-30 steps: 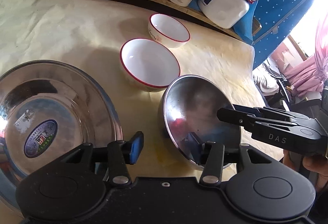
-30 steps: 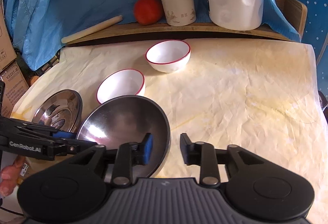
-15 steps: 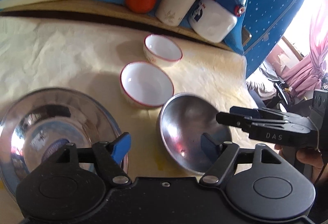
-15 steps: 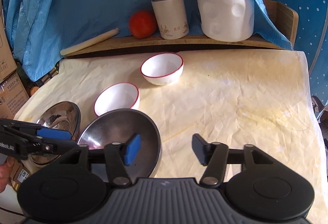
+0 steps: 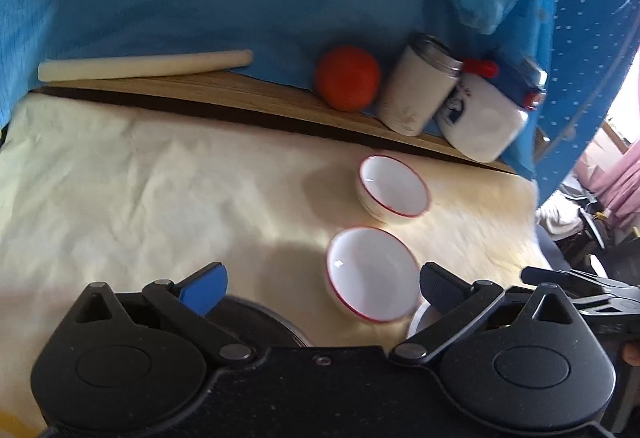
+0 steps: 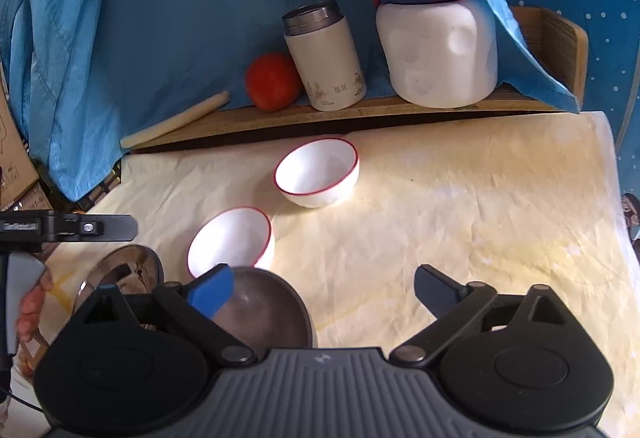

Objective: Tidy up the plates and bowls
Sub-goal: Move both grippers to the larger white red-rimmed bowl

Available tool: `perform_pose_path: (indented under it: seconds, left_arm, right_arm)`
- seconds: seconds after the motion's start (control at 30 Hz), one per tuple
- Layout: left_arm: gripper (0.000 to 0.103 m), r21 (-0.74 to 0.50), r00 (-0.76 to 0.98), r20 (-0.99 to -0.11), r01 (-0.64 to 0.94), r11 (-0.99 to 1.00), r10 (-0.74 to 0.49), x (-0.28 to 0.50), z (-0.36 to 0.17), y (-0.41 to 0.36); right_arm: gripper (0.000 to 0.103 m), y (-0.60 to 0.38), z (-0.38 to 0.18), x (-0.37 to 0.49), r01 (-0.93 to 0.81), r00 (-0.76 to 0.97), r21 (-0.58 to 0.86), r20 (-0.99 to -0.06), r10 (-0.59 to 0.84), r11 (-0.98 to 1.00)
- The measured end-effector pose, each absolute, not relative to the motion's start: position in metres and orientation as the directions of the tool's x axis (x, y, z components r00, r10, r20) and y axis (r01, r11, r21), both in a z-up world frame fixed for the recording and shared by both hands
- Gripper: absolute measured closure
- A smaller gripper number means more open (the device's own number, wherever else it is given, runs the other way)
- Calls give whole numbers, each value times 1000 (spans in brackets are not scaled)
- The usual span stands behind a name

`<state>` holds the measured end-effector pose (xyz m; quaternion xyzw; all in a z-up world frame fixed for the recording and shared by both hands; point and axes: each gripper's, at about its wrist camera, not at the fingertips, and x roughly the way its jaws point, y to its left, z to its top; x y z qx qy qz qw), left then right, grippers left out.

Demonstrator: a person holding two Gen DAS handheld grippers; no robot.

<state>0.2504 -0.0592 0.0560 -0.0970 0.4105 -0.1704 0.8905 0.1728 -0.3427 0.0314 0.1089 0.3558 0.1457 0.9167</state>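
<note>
Both tongs spread wide and empty, left gripper (image 5: 322, 288) above near red-rimmed bowl (image 5: 370, 274), right gripper (image 6: 324, 292) over steel bowl (image 6: 268, 312), tomato (image 6: 273, 81), flask (image 6: 325, 55) on shelf behind

Two white red-rimmed bowls: near bowl (image 6: 230, 242), far bowl (image 6: 317, 171); two steel bowls: one (image 6: 268, 314) below the right gripper, one (image 6: 120, 272) further left. One tomato (image 6: 273, 81), one rolling pin (image 6: 176, 119), one cream flask (image 6: 325, 55), one white jug (image 6: 438, 41) with blue cap. Two grippers: left gripper (image 5: 322, 288), right gripper (image 6: 324, 288)
</note>
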Motion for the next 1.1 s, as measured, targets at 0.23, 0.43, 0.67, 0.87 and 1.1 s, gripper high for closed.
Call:
perform_pose_path:
  seconds: [0.23, 0.43, 0.67, 0.87, 1.1]
  left_arm:
    - [1, -239, 563, -753, 250, 938, -342, 281, 37, -68]
    - [1, -225, 527, -781, 262, 938, -335, 296, 23, -72]
    - [1, -212, 495, -802, 286, 935, -333, 306, 13, -76]
    - [1, -228, 458, -817, 299, 927, -349, 312, 6, -79]
    - [7, -267, 421, -821, 315, 911, -386, 312, 2, -80]
  right_arm:
    - [0, -335, 29, 198, -216, 681, 328, -624, 382, 920]
    - [0, -326, 21, 220, -233, 642, 336, -652, 404, 913]
    - [0, -314, 14, 236, -249, 606, 318, -686, 403, 915]
    - [1, -307, 8, 244, -254, 582, 303, -711, 396, 918]
    - [16, -298, 4, 248, -274, 548, 298, -733, 403, 914]
